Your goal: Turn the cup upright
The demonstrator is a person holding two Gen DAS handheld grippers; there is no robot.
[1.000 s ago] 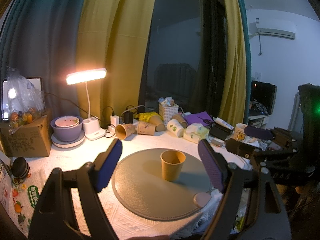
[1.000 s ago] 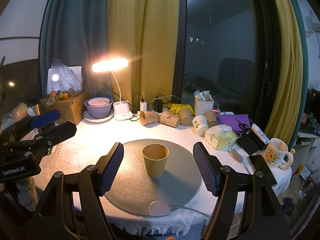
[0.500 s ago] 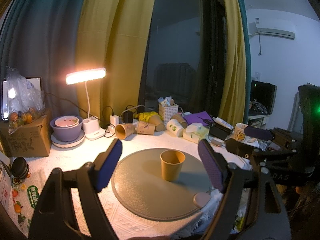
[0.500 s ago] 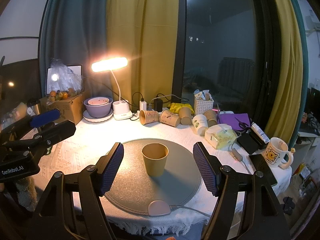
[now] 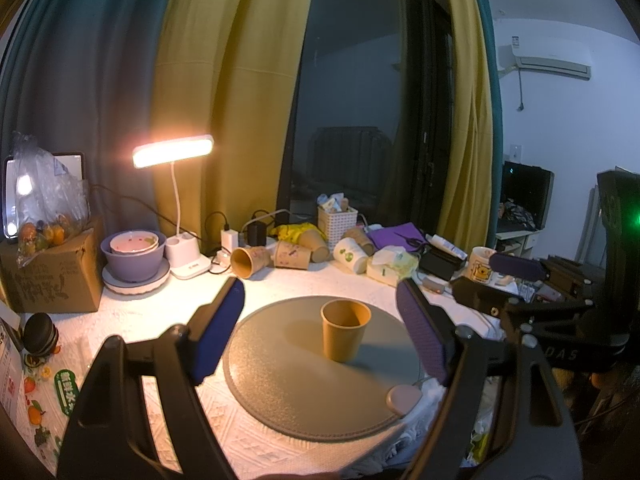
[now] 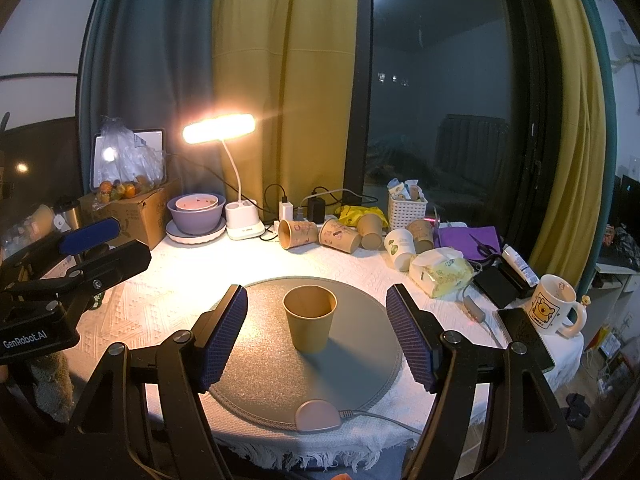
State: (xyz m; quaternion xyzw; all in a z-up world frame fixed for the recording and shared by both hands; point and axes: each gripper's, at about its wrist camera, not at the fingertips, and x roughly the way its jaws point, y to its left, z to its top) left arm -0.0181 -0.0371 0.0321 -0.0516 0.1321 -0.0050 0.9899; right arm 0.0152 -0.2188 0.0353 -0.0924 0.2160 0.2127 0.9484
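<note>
Between the spread, ribbed blue pads of the right gripper [image 6: 316, 334] a plain tan paper cup [image 6: 309, 317] is framed, untouched and standing upright with its round mouth open to the ceiling. Both jaws are held wide apart, with nothing gripped. The left gripper [image 5: 320, 334] is likewise held released, its textured pads well clear of the same cup [image 5: 345, 330]. The tapered cup is set near the middle of a round grey mat [image 6: 256, 364] with a fine grainy surface and a stitched rim, laid on a white embossed tablecloth [image 6: 160, 292]. At the mat's near edge a smooth pinkish oval puck [image 6: 318, 417] with a thin cable is seen. Farther back, several printed paper cups [image 6: 298, 233] are strewn on their sides beside a white woven basket [image 6: 407, 212]. A lit bar lamp [image 6: 219, 129] on a curved white stalk is stood next to a lavender bowl [image 6: 196, 216], and a glossy cartoon mug [image 6: 554, 310] is placed at the right edge.
</note>
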